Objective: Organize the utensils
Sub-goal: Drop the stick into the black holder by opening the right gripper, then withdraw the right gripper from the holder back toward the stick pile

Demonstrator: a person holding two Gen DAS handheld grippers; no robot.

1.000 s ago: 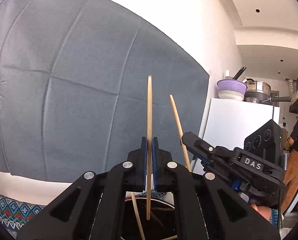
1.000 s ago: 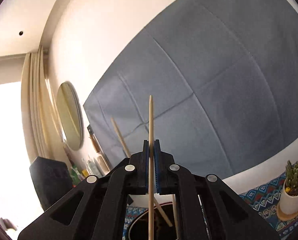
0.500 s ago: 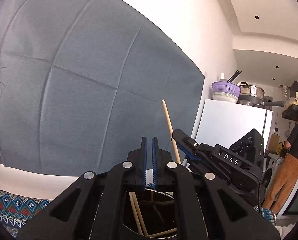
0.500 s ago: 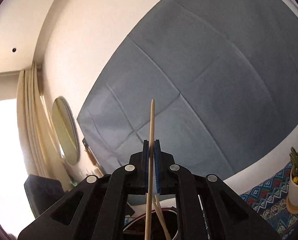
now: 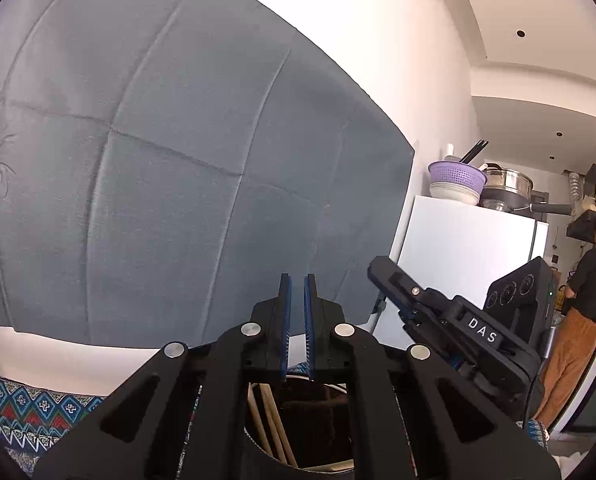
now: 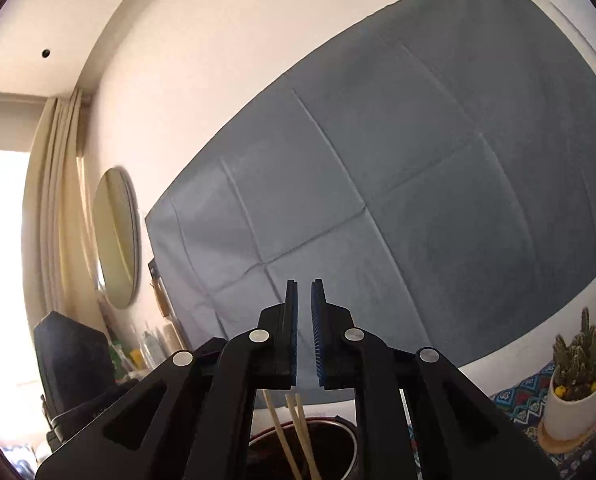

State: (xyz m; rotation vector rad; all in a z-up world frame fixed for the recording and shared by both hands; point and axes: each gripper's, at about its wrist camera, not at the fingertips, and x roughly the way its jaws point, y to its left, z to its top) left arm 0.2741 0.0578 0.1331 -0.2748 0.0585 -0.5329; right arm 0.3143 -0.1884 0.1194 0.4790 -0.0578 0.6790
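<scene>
Several pale wooden chopsticks (image 5: 271, 420) stand in a dark round holder (image 5: 338, 387) directly below both grippers. My left gripper (image 5: 295, 280) points level at the grey cloth, its blue pads almost together with nothing between them. The right gripper (image 5: 378, 268) reaches in from the right, just beside it. In the right wrist view the right gripper (image 6: 305, 284) tilts slightly upward; its jaws are opening and the gap is empty. Under it the chopsticks (image 6: 293, 440) lean inside the holder (image 6: 350, 440).
A grey cloth (image 5: 157, 160) hangs on the wall ahead. A potted cactus (image 6: 578, 400) sits on the patterned tablecloth (image 5: 29, 404) to the right. Beyond stand a white fridge (image 5: 458, 248) with bowls on top, and a person (image 5: 586, 320). A round mirror (image 6: 117, 240) hangs left.
The chopstick in my left gripper dropped out into the holder first. The right gripper's chopstick then slid down out of its pads into the holder, and those jaws parted slightly.
</scene>
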